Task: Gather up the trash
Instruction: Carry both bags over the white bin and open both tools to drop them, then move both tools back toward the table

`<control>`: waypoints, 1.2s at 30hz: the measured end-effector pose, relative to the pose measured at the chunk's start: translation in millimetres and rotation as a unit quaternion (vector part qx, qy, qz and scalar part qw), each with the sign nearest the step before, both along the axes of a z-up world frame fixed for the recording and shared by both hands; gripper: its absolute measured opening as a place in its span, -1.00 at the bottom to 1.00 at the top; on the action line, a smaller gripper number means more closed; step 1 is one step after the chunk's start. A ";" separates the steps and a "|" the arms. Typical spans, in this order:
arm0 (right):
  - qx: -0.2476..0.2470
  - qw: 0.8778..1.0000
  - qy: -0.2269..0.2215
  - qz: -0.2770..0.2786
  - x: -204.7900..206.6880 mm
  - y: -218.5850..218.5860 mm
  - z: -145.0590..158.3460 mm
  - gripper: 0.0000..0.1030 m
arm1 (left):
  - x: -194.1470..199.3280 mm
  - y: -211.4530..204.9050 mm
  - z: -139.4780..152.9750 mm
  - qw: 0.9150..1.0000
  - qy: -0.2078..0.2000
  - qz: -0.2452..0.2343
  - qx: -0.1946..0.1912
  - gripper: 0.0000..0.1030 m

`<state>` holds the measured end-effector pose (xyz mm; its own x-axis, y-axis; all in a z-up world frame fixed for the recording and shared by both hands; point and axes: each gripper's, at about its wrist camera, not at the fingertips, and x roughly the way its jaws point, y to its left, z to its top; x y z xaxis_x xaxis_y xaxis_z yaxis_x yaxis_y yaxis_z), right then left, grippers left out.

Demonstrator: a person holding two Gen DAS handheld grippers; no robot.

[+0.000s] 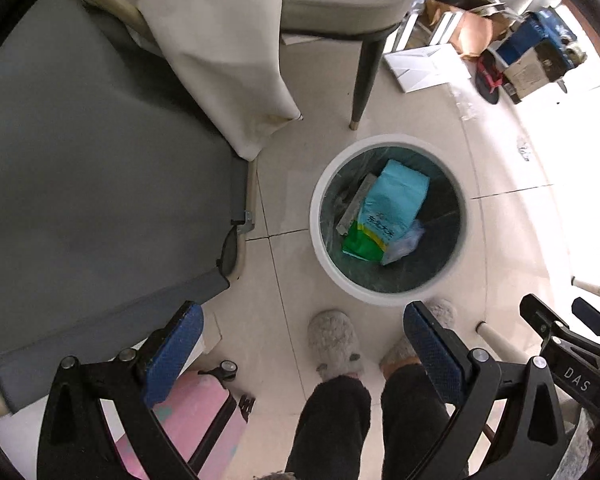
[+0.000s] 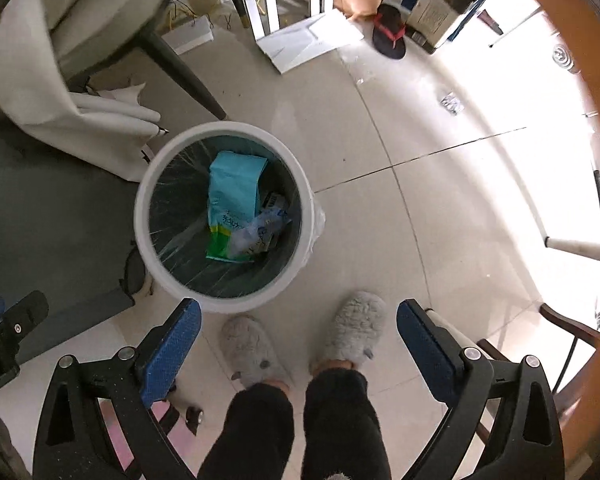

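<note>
Left wrist view: light-blue and green plastic packet (image 1: 388,210) lies inside round white bin (image 1: 320,184), long axis two to eight o'clock, green end low. Left gripper (image 1: 304,344) and right gripper (image 2: 298,338) gape wide, empty.

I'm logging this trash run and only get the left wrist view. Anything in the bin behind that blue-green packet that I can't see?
Observer: Yes. In the right wrist view a small printed item with a barcode lies deep in the white bin, to the right of the blue-green packet.
Operator: Is the right hand-held gripper carrying anything?
Observer: No. The right hand-held gripper stands wide open and nothing is between its pads, only floor and grey slippers below.
Operator: More trash on the floor on that side?
Observer: A small crumpled clear wrapper lies on the tiles beyond the bin, toward the bright window side.
</note>
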<state>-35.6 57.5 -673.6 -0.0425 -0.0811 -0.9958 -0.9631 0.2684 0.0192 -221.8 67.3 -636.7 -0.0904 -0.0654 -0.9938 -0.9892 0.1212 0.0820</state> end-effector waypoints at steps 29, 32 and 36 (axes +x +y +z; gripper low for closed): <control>0.149 0.970 0.083 -0.171 71.1 -79.5 386.5 0.93 | 60.2 -36.0 361.8 0.979 -0.073 -0.105 0.159 0.99; 0.168 0.955 0.066 -0.237 128.4 -106.3 408.6 0.93 | 123.5 -31.7 381.3 0.968 -0.090 -0.165 0.169 0.99; 0.169 0.923 0.023 -0.345 221.9 -163.2 422.1 0.93 | 231.5 -36.4 388.9 0.949 -0.112 -0.244 0.169 0.99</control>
<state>186.4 -105.7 -251.5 -0.0109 0.2956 -0.9552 -0.5614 0.7887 0.2505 9.6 30.9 -247.8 0.1876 0.2549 -0.9486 -0.8198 0.5726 -0.0083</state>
